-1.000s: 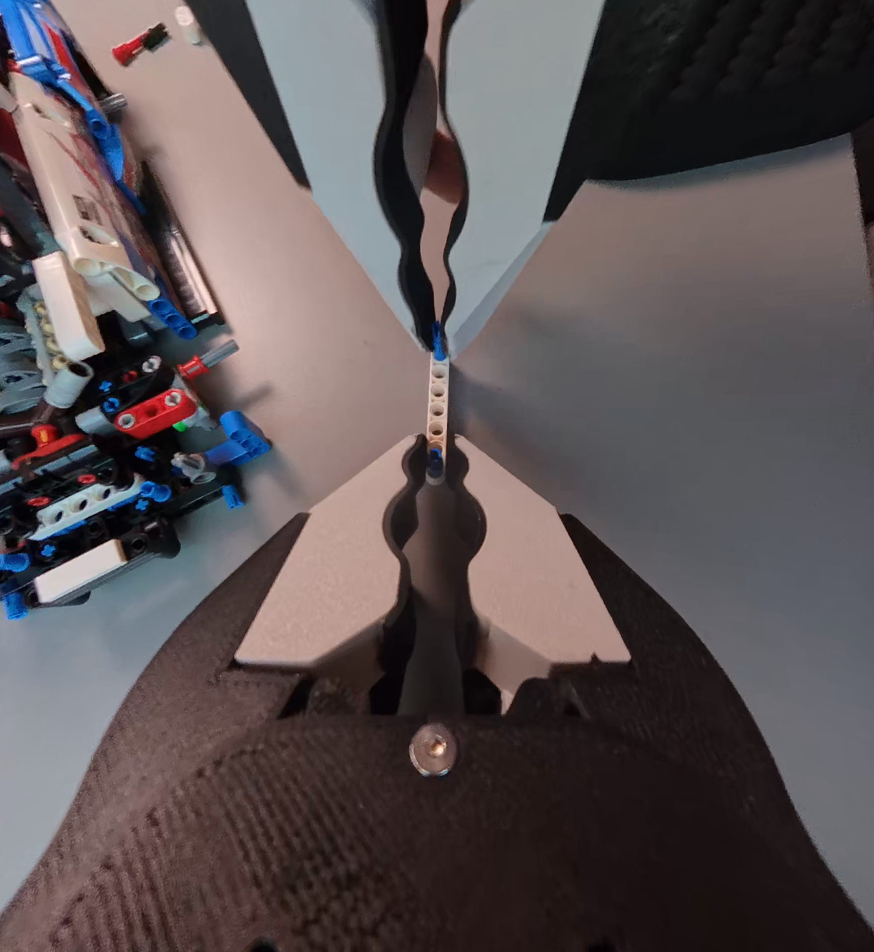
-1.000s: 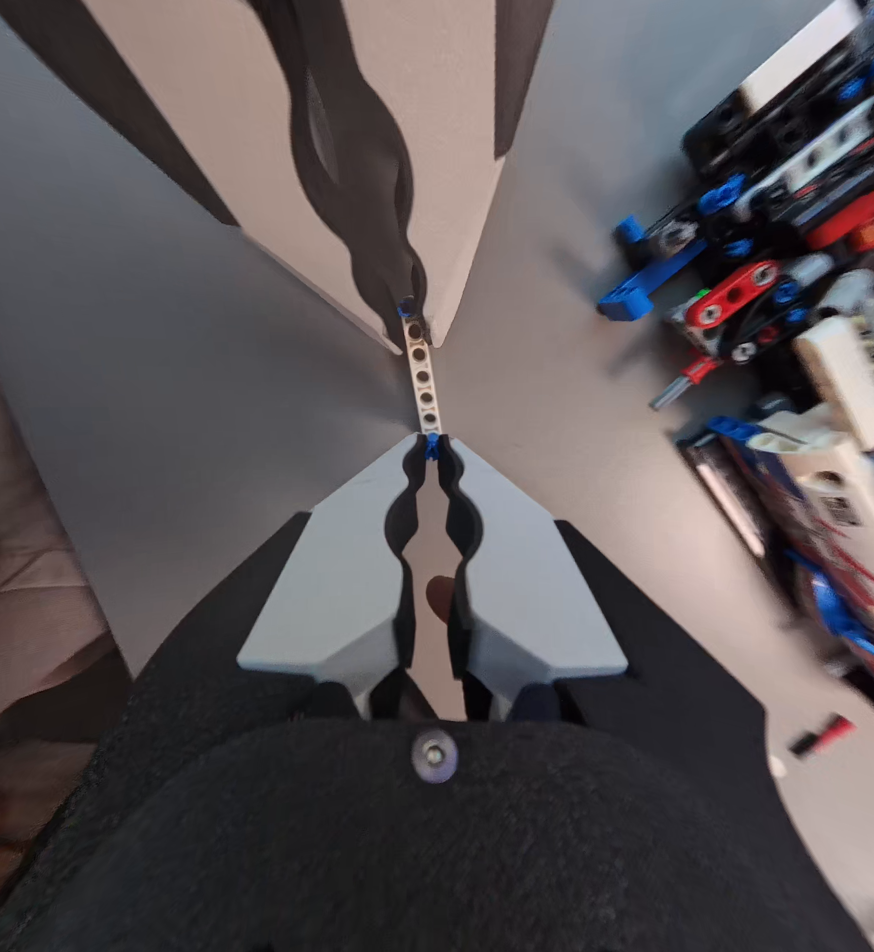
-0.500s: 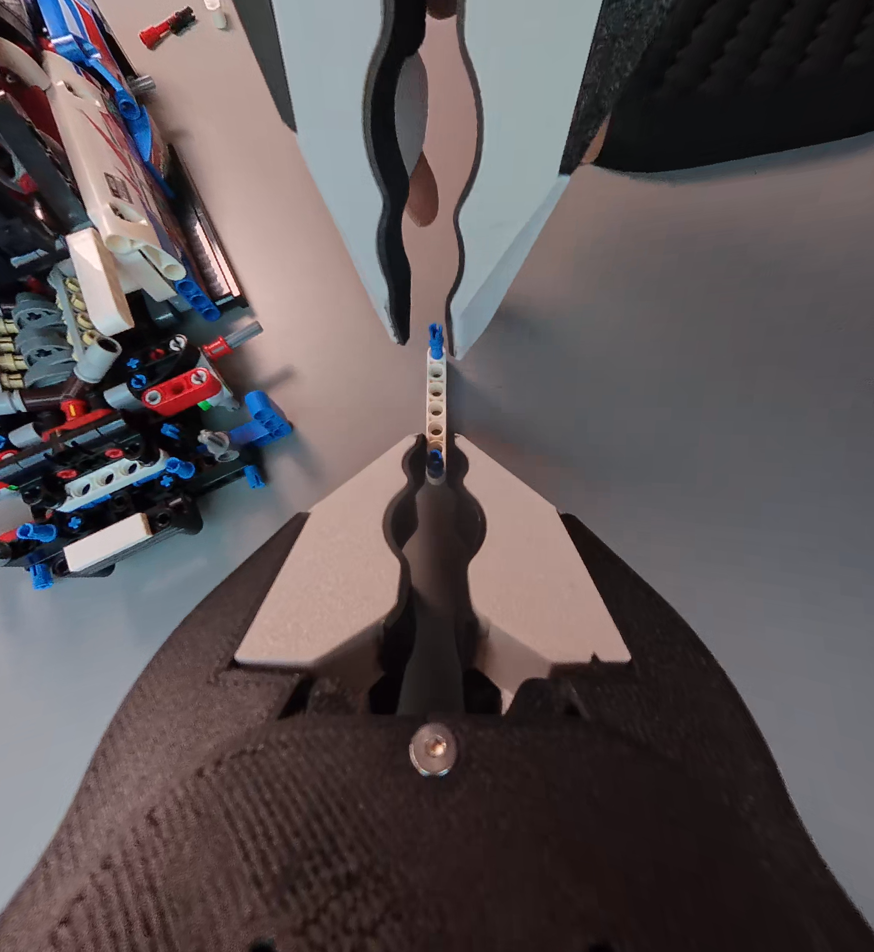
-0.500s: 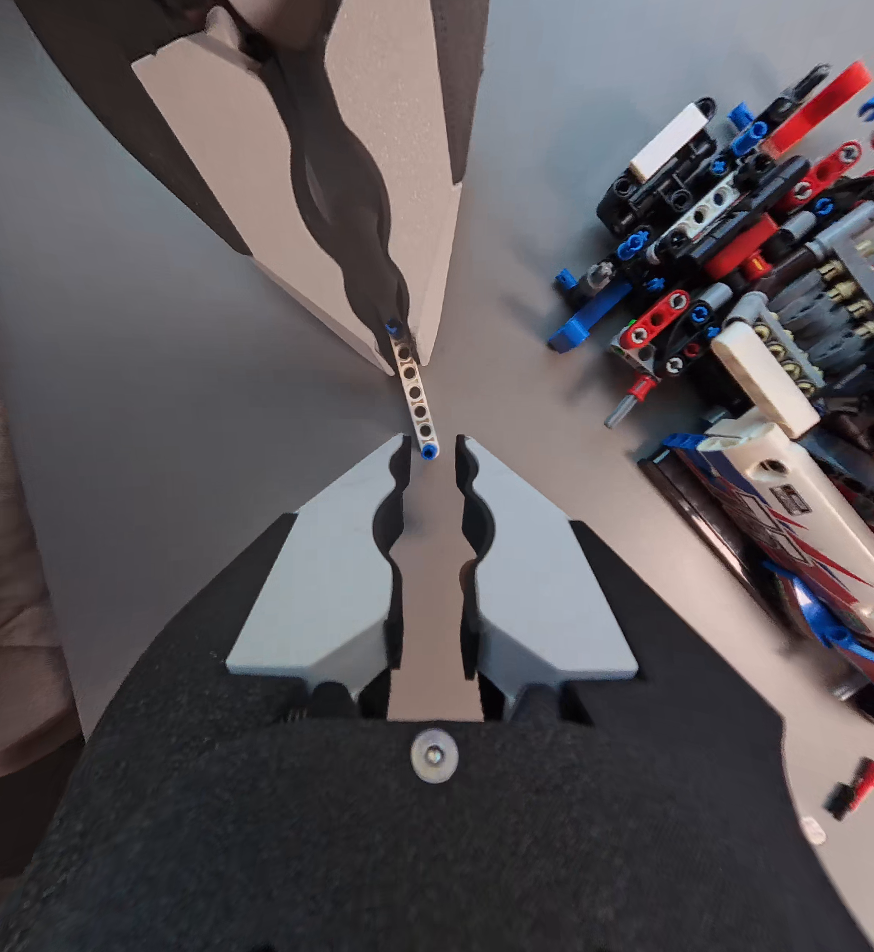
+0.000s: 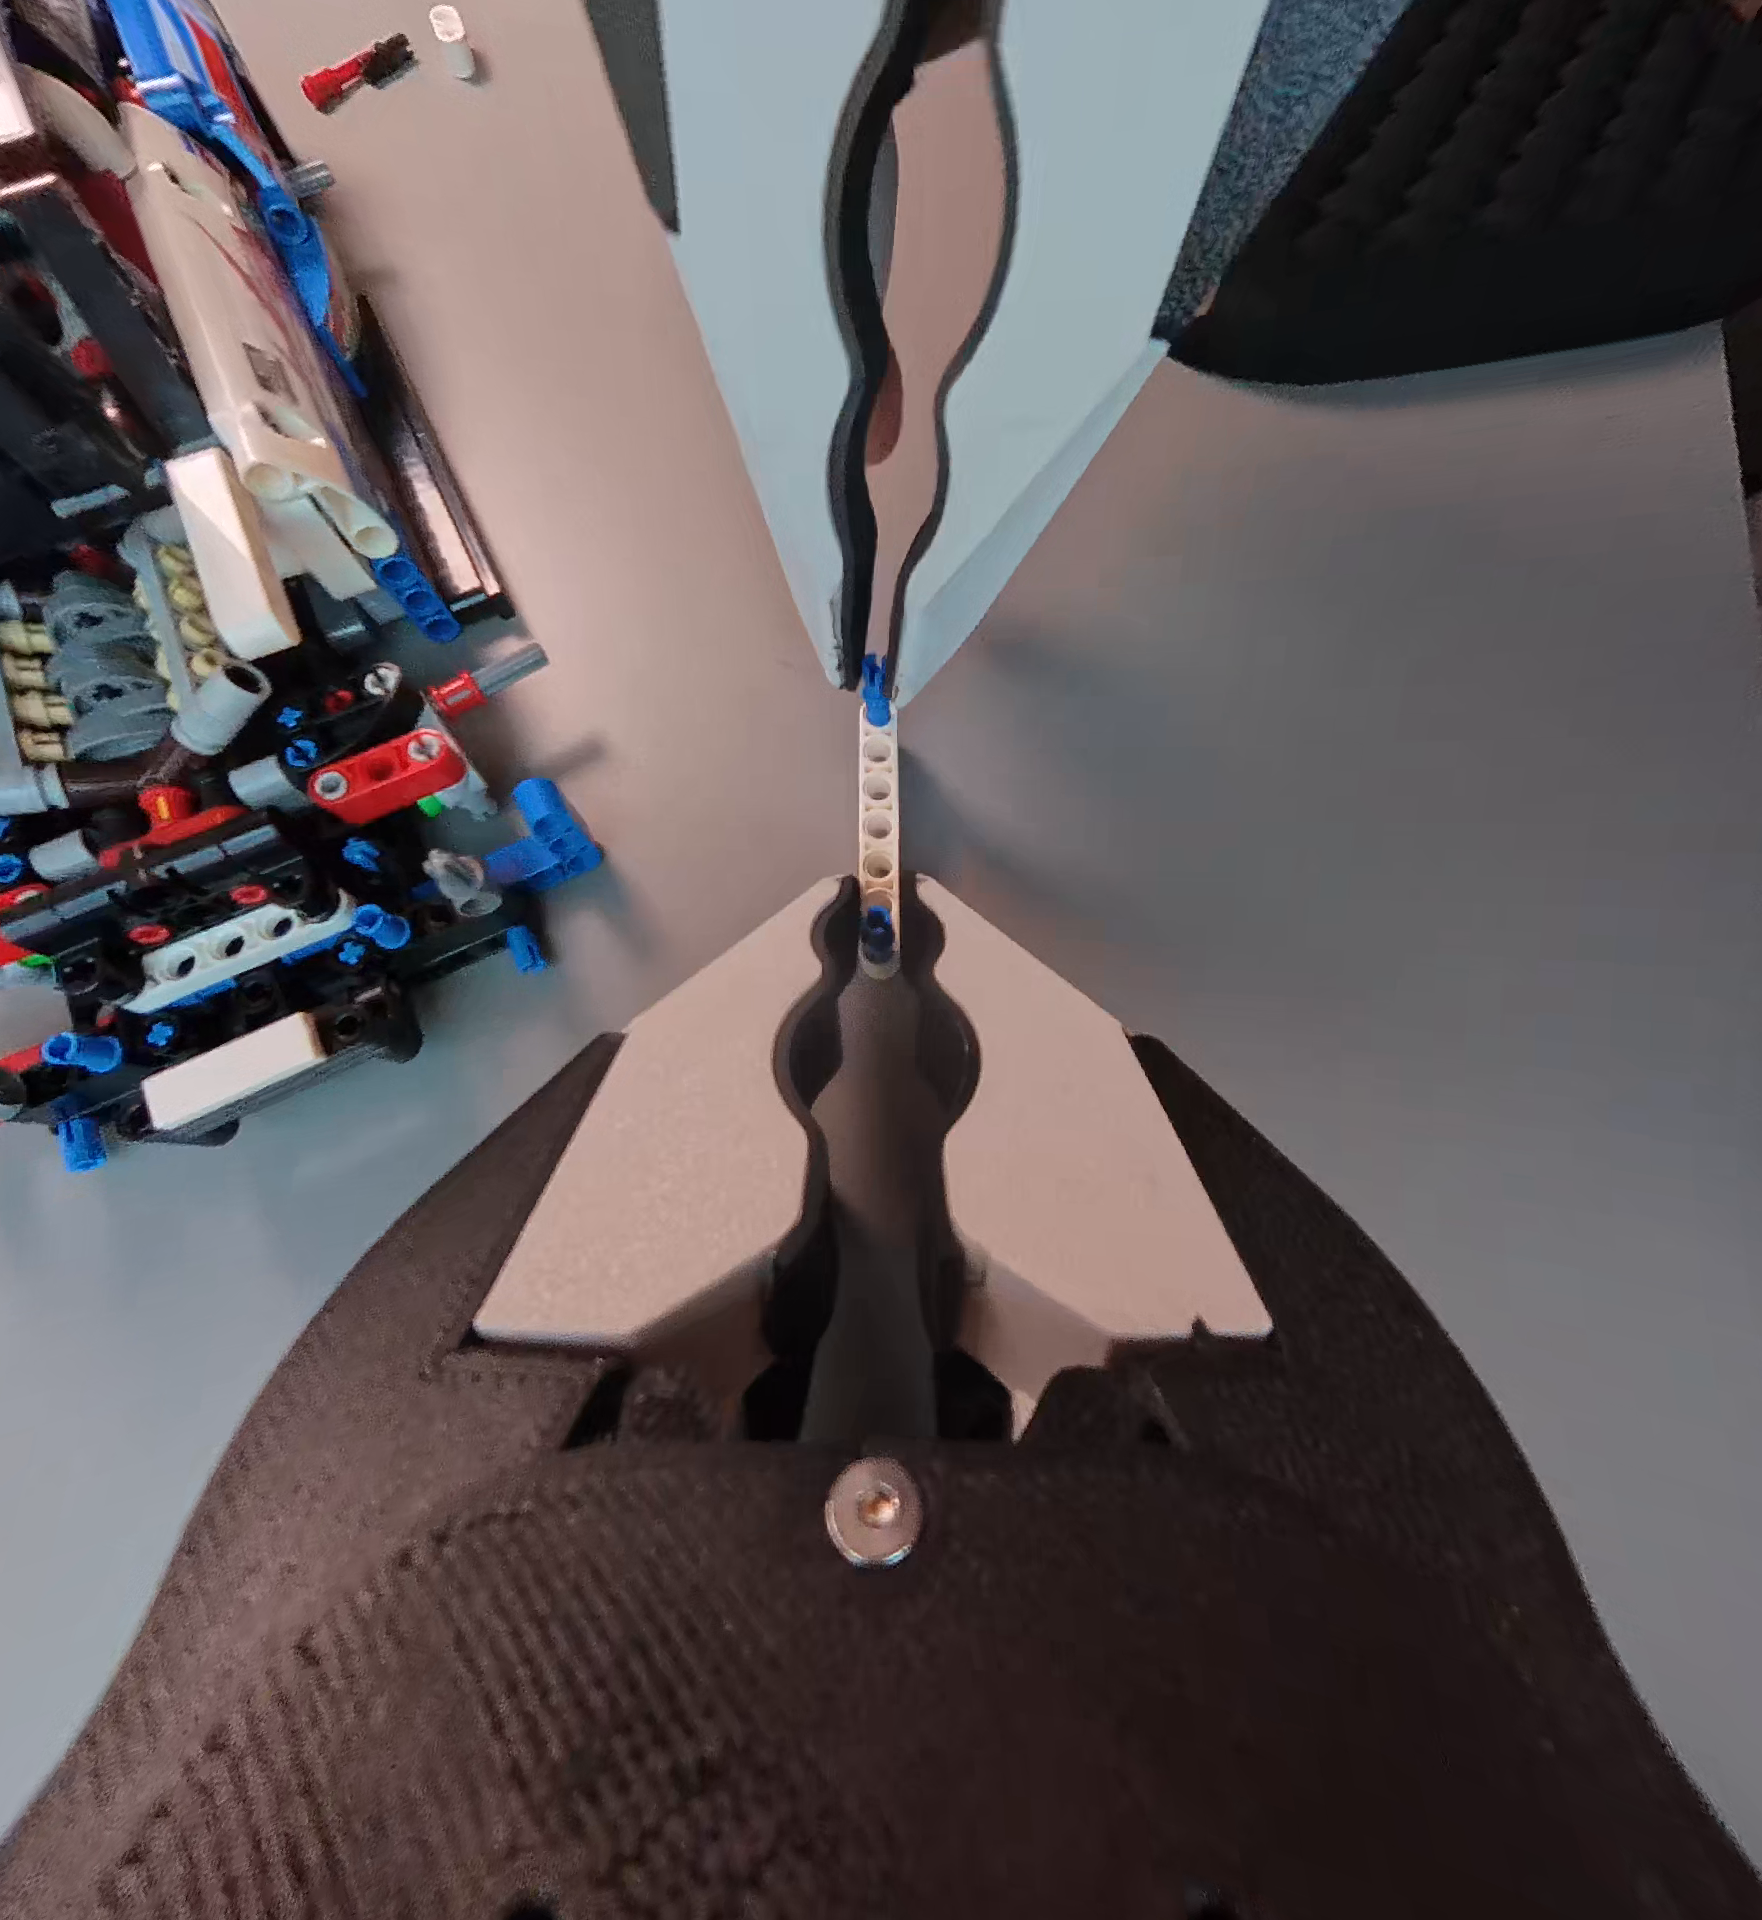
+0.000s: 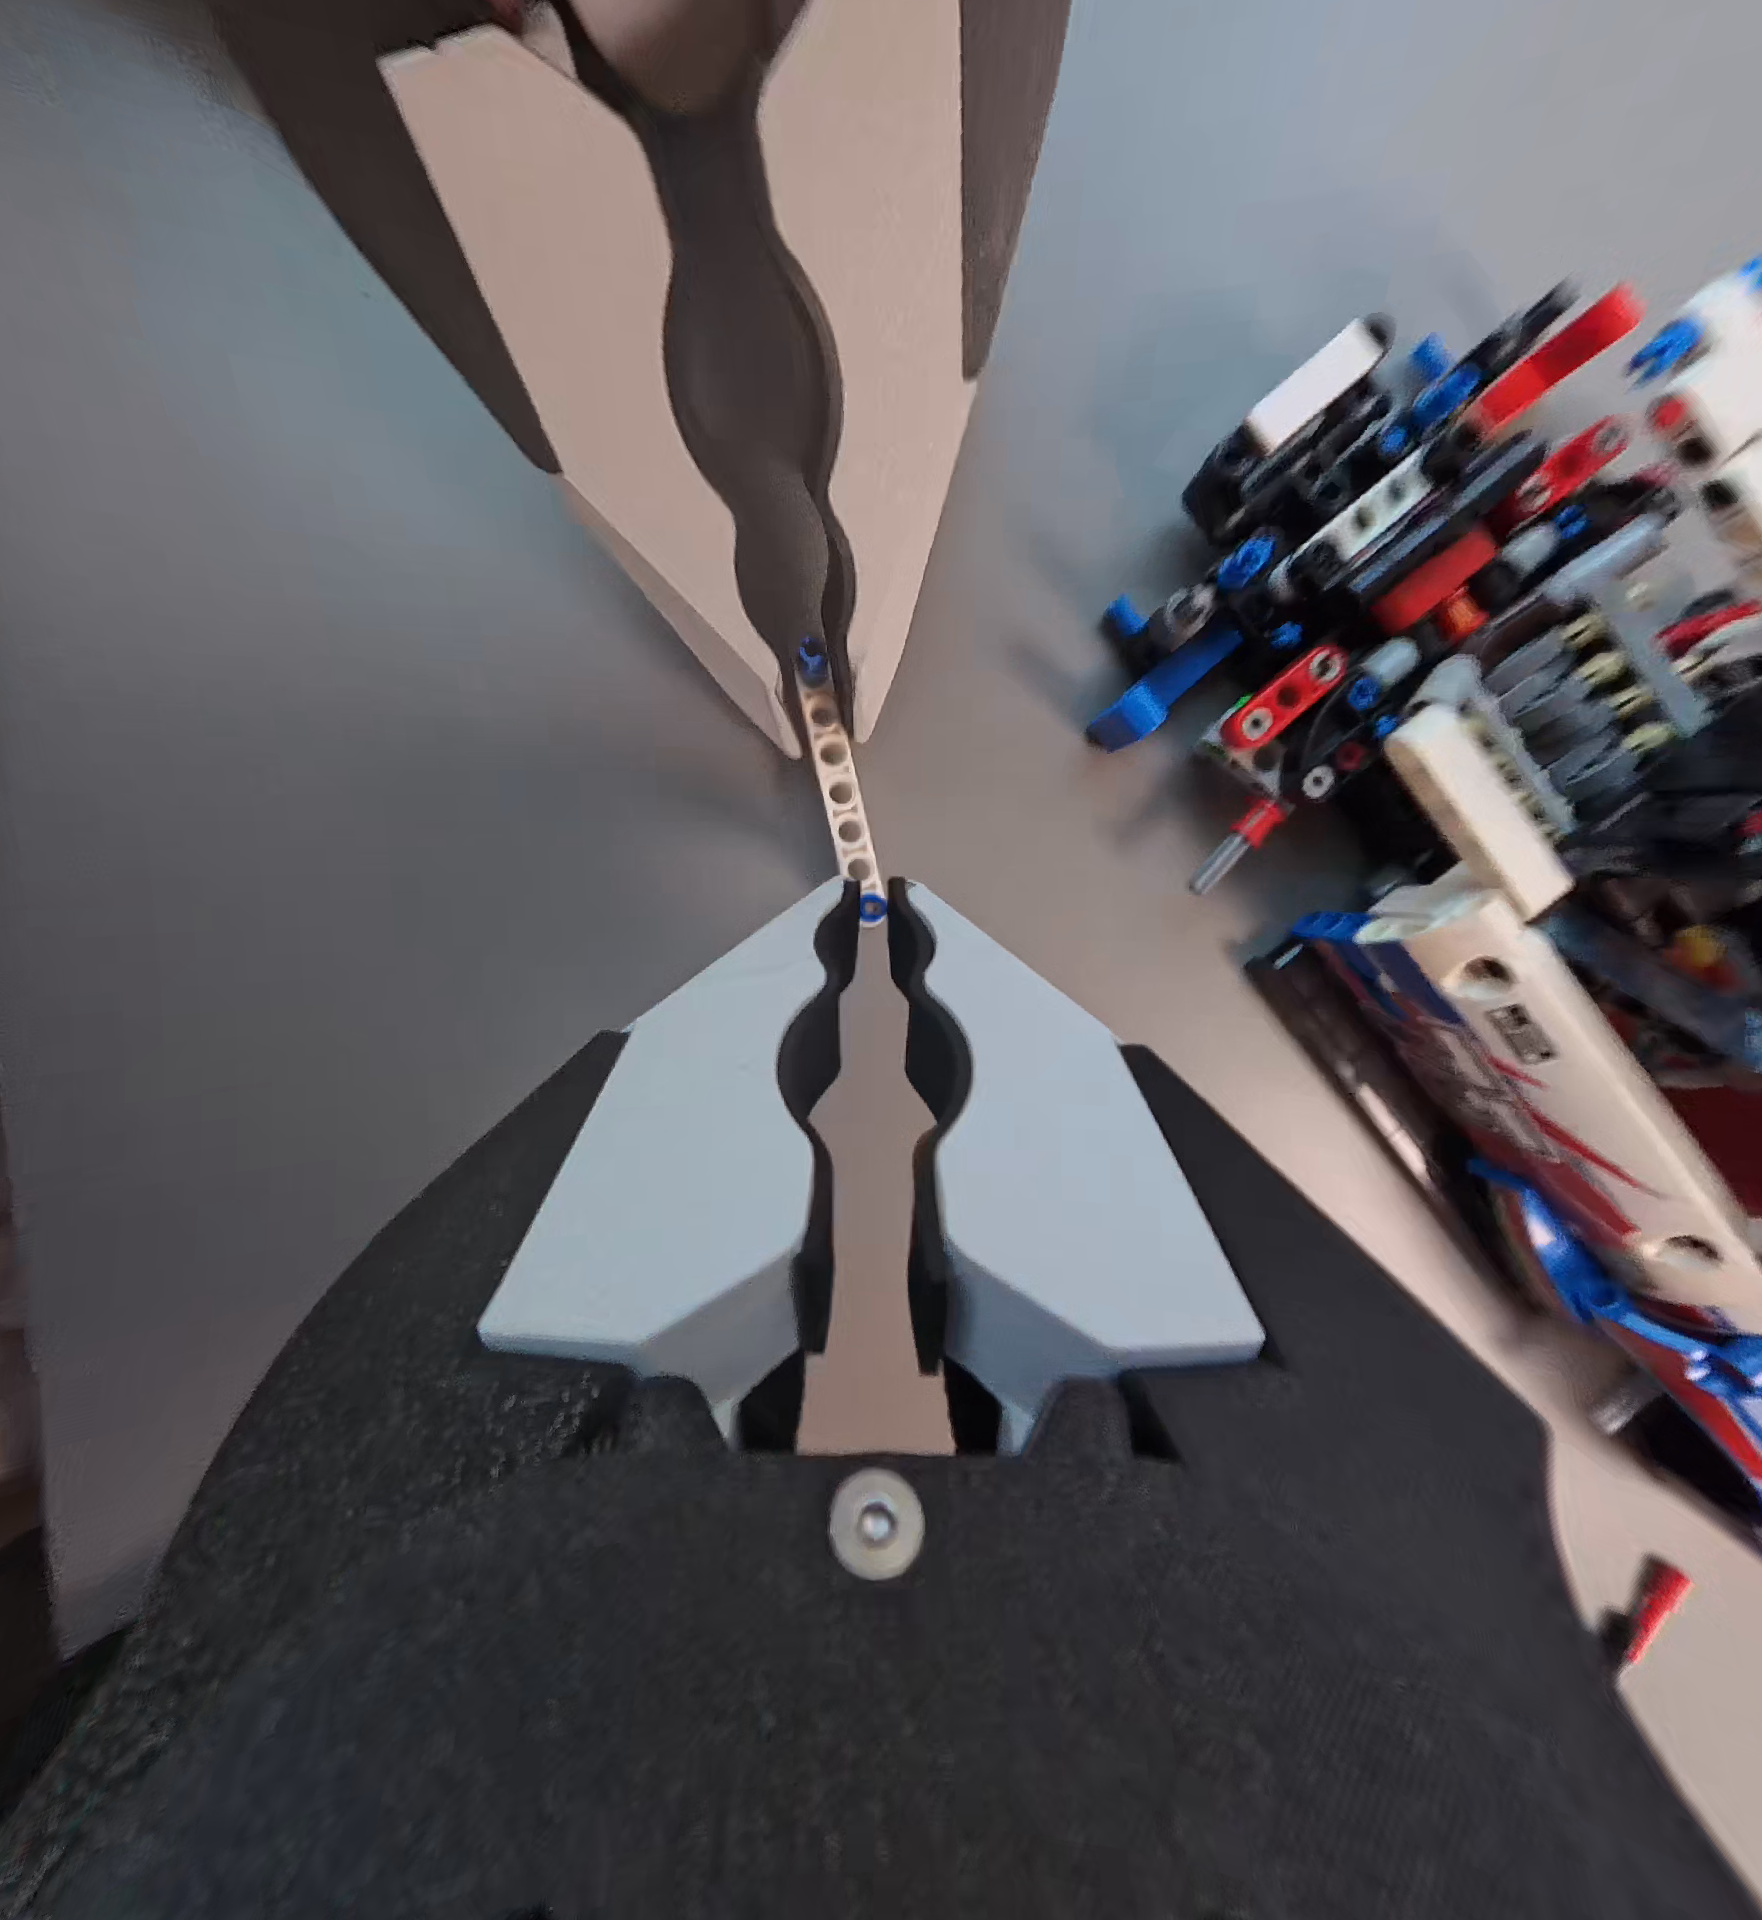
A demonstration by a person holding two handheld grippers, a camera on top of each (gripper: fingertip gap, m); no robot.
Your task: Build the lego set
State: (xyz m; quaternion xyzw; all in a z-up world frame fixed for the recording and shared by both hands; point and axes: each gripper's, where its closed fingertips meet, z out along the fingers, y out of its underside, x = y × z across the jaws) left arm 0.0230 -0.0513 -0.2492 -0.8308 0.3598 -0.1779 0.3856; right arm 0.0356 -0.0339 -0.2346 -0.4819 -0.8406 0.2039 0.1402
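The left gripper [image 5: 878, 914] pinches one end of the white beam [image 5: 878, 805], holding it up over the table [image 5: 1376, 935] to keep it steady. The right gripper [image 6: 869, 902] is nearly closed around the blue pin [image 6: 871, 908] at the other end. The half-built car [image 5: 181, 831] sits by the table's edge.

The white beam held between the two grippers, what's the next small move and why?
Probably close the right gripper fully on the blue pin and press it in. The left gripper clamps the white beam's other end, while the right jaws straddle the pin with a slight gap showing.
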